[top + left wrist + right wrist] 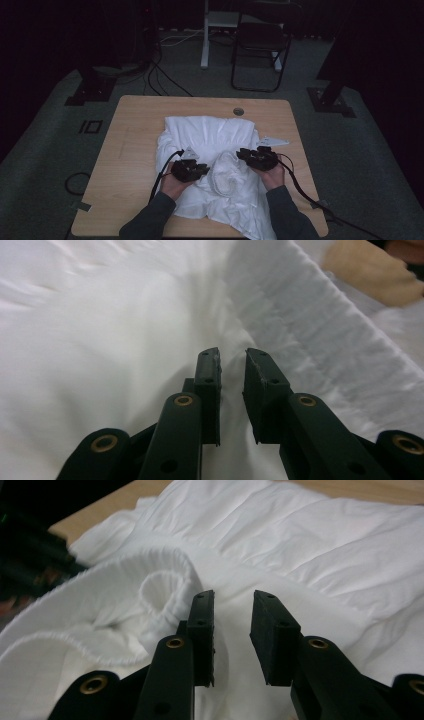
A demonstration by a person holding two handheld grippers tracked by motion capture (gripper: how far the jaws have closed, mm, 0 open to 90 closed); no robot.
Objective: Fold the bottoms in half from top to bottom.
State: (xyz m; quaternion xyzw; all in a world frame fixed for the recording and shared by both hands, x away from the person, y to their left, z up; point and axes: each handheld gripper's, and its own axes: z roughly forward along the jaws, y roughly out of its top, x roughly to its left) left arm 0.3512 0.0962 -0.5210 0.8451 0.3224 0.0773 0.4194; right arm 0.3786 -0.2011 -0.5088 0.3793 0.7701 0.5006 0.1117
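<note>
White cloth garment (215, 145) is lying limp and light on the desk (135, 150); both tools, left (192, 171) and right (252, 156), are standing slightly spread, pinching nothing; its ribbed band (225, 172) is offering the firmest hold.

Dim room: grey carpet (45, 150), a black folding chair (260, 45) behind the wooden table (130, 145).

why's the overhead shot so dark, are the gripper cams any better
High view: dim and underexposed, room near black, only the white garment and table stand out. Left gripper view: bright, cloth washed out, the hand at top right blurred. Right gripper view: well lit, folds crisp, dark left edge smeared.
</note>
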